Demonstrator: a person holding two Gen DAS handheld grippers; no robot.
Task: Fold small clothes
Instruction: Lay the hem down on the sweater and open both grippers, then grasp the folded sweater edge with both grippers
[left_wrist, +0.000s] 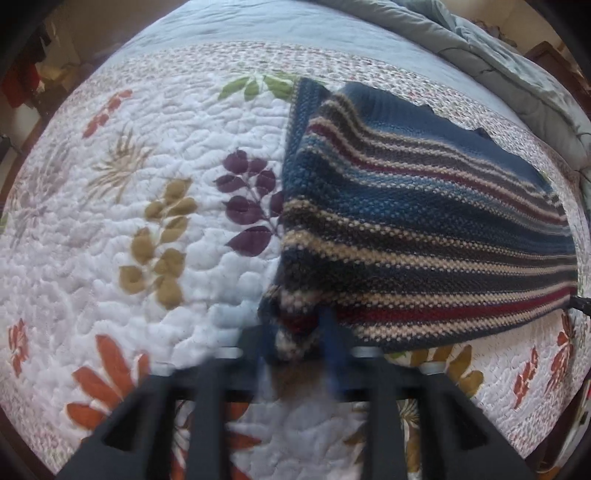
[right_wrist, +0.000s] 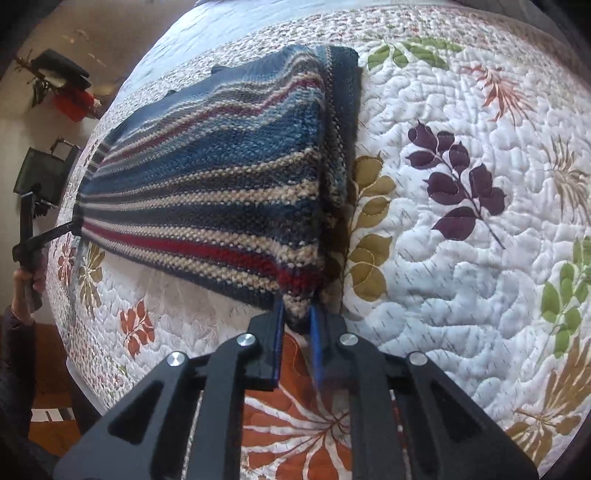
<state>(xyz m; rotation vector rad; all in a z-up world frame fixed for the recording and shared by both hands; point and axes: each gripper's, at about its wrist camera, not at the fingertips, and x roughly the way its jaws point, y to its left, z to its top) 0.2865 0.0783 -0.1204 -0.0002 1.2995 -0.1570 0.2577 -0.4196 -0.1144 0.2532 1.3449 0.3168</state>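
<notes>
A striped knit sweater (left_wrist: 424, 229) in blue, red, tan and dark bands is stretched above a floral quilt (left_wrist: 129, 184). My left gripper (left_wrist: 299, 332) is shut on one near corner of it. My right gripper (right_wrist: 297, 317) is shut on the other near corner of the sweater (right_wrist: 221, 184). The knit hangs taut between the two grippers, lifted off the quilt (right_wrist: 461, 258), with its far edge resting on the bed. The left gripper also shows at the left edge of the right wrist view (right_wrist: 70, 227), held by a hand.
A rumpled grey-blue duvet (left_wrist: 498, 55) lies at the head of the bed. Beyond the bed's edge stand a dark bag (right_wrist: 44, 173) and a red item (right_wrist: 74, 103) on the floor. The quilt spreads out on both sides of the sweater.
</notes>
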